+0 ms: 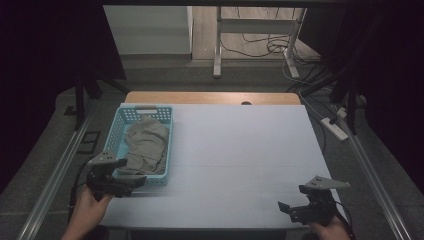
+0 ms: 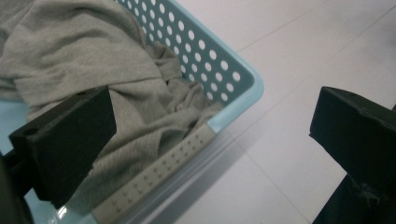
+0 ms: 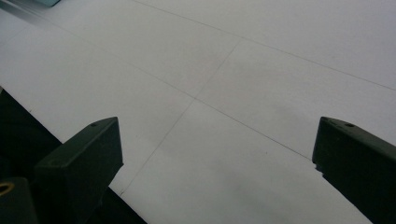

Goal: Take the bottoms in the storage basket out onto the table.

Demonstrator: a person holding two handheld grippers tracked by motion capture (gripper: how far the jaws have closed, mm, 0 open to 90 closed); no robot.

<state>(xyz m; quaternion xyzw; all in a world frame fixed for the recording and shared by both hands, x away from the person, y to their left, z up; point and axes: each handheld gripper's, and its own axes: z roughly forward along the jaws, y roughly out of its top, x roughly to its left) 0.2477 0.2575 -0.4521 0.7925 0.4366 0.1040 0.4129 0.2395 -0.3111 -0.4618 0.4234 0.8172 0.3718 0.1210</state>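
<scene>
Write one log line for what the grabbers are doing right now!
left gripper: open, at near corner of blue basket | grey cloth: in basket, not gripped | right gripper: open, over bare white table

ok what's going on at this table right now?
A person holds a gripper in each hand. The left gripper is open at the near corner of a light blue perforated basket, one jaw over the crumpled grey garment inside, the other outside the rim; nothing is gripped yet. The right gripper is open and empty over the white table cover, near the front right edge.
</scene>
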